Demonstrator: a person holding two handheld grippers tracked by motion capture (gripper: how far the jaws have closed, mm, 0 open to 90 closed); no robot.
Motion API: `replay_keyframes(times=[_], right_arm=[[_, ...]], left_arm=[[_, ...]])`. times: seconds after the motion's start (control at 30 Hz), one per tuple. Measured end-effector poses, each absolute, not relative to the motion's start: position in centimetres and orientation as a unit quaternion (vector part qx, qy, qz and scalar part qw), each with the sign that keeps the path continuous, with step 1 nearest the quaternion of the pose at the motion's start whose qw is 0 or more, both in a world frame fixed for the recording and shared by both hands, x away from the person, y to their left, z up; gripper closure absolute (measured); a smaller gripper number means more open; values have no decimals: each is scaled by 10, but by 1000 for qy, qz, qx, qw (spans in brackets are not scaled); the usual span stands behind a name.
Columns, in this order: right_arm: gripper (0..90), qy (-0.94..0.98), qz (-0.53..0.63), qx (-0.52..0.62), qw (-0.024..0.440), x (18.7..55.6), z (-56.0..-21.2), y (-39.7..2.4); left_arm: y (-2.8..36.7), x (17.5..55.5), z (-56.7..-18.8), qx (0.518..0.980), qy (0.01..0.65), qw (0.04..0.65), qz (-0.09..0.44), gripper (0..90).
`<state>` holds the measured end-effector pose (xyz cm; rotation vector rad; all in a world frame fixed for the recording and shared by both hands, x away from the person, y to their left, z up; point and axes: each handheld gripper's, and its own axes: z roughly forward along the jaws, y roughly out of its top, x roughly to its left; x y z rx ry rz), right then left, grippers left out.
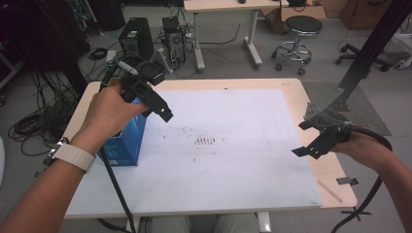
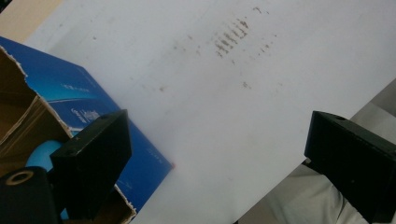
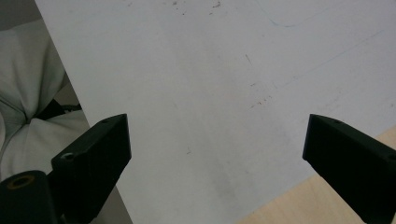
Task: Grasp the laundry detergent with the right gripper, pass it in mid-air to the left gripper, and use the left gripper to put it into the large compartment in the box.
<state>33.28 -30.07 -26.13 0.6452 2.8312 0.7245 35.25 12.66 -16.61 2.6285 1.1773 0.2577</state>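
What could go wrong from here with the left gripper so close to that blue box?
The open left gripper hangs beside the blue box, which stands upright near the table's left edge; a sideways nudge might tip it or push it off. Its torn opening might snag a jaw reaching for the light-blue thing inside.

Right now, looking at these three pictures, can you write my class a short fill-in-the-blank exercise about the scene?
1. The torn-open box near the left claw is coloured ____.
2. The jaws of the right claw stand ____, with nothing between them.
3. The big sheet covering the table is coloured ____.
4. The round thing inside the box is light ____.

Missing words: blue; open; white; blue
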Motion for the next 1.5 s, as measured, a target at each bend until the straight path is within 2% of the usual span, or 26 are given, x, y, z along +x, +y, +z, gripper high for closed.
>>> replay_keyframes(times=[1.5], right_arm=[[76, 946, 237, 212, 67, 338, -264, -293]], left_arm=[[78, 335, -188, 967, 221, 108, 58, 80]])
